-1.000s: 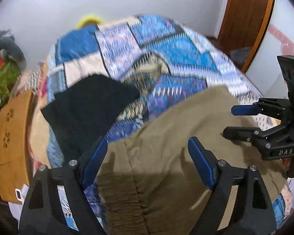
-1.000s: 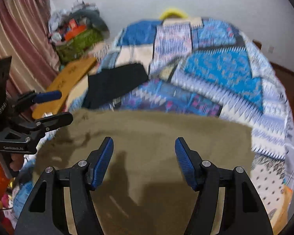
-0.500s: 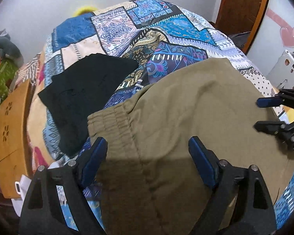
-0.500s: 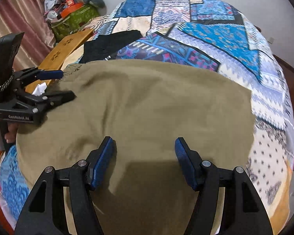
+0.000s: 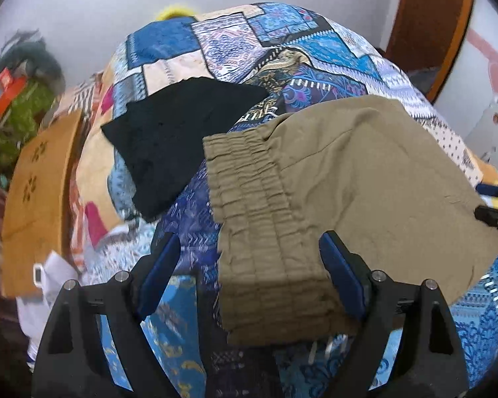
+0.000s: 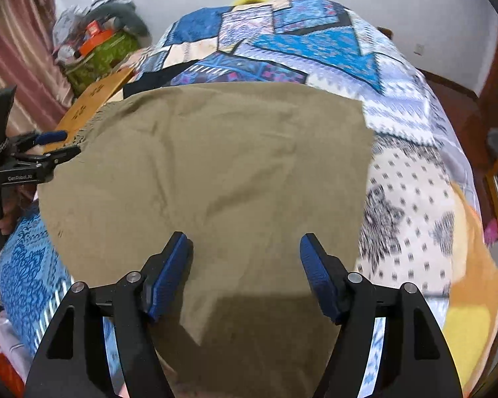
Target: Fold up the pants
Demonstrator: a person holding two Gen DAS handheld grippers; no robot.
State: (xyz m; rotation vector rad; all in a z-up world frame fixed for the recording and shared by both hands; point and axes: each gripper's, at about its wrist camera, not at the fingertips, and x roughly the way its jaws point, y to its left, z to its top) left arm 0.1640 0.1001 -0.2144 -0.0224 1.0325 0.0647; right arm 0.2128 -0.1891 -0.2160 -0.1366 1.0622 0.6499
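Patchwork bed point(image 5: 315, 46), olive pants point(image 5: 365, 172) lying folded.
Your right tool point(image 6: 245, 272) just widened; left tool point(image 5: 245, 272) released, both backed off: fold looks complete.

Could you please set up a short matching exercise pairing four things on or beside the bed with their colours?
Things:
1. pants
2. folded garment
3. board beside the bed
4. pads on the left gripper's fingers

Colours:
A. black
B. dark blue
C. olive khaki
D. tan wood

Pairs: 1-C, 2-A, 3-D, 4-B
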